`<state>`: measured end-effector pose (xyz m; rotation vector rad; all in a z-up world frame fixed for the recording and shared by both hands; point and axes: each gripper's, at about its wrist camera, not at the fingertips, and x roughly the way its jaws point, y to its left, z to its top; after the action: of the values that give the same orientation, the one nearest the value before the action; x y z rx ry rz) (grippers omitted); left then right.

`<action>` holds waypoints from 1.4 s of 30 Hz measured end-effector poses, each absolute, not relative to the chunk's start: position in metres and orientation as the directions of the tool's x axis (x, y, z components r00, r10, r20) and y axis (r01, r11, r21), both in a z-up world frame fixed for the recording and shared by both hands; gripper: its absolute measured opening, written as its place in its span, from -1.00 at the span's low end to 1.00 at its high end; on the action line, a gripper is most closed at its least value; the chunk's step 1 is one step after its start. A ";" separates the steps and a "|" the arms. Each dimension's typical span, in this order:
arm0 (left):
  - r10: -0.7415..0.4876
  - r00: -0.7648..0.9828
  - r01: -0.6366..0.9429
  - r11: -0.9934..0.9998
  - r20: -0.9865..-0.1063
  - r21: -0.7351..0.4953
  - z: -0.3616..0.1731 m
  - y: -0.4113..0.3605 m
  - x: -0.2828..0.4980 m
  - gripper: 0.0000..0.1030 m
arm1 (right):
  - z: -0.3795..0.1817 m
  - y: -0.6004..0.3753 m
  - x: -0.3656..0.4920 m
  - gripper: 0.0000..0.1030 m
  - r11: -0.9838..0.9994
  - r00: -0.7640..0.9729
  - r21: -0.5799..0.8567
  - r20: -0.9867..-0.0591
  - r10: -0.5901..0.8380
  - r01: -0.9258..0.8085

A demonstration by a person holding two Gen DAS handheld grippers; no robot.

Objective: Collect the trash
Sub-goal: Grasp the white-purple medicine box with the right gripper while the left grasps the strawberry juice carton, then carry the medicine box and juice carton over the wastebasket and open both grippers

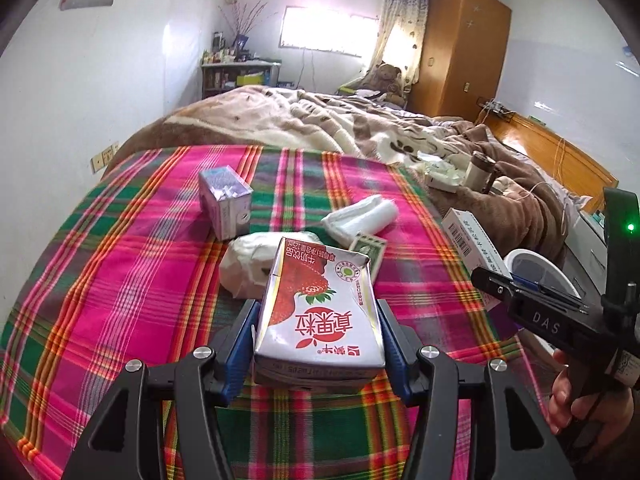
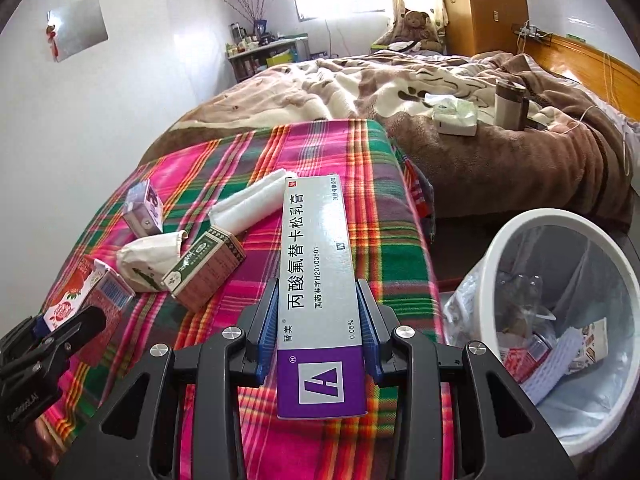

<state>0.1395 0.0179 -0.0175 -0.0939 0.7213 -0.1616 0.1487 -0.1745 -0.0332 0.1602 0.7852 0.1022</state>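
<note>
My left gripper (image 1: pixel 318 328) is shut on a strawberry milk carton (image 1: pixel 320 304), held above the plaid blanket (image 1: pixel 140 264). My right gripper (image 2: pixel 318 314) is shut on a long white and purple ointment box (image 2: pixel 318 280); in the left wrist view that box (image 1: pixel 472 244) shows at the right with the right gripper's black body. On the blanket lie a silver carton (image 1: pixel 224 200), a crumpled white wrapper (image 1: pixel 248 260), a rolled white tissue (image 1: pixel 360 214) and a green and brown box (image 2: pixel 204 276). A white trash bin (image 2: pixel 560 320) lined with a bag stands to the right of the bed.
Beyond the plaid blanket lies a rumpled brown and cream blanket (image 1: pixel 320 120) with a tissue pack (image 2: pixel 456 120) and a tumbler (image 2: pixel 508 104) on it. The bin holds several pieces of trash. A wooden wardrobe (image 1: pixel 464 48) and shelf (image 1: pixel 236 76) stand at the far wall.
</note>
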 end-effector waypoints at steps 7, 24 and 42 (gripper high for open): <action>-0.213 0.762 0.168 0.977 -0.612 -0.130 0.004 -0.007 0.129 0.10 | -0.012 -0.196 0.126 -0.28 0.980 0.752 0.197 -0.645 0.138 -0.010; -0.337 0.765 0.339 0.935 -0.549 -0.103 0.037 -0.089 0.116 0.10 | 0.013 -0.261 0.080 -0.27 0.974 0.820 0.194 -0.572 0.014 0.119; -0.495 0.651 0.522 0.843 -0.576 -0.134 0.026 -0.197 0.130 0.10 | 0.001 -0.336 0.064 -0.27 0.932 0.770 0.175 -0.621 -0.147 0.318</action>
<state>0.1299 -0.1974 0.0265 0.0448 0.6409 -0.5773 0.0641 -0.3360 0.0009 0.2784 0.6450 -0.2557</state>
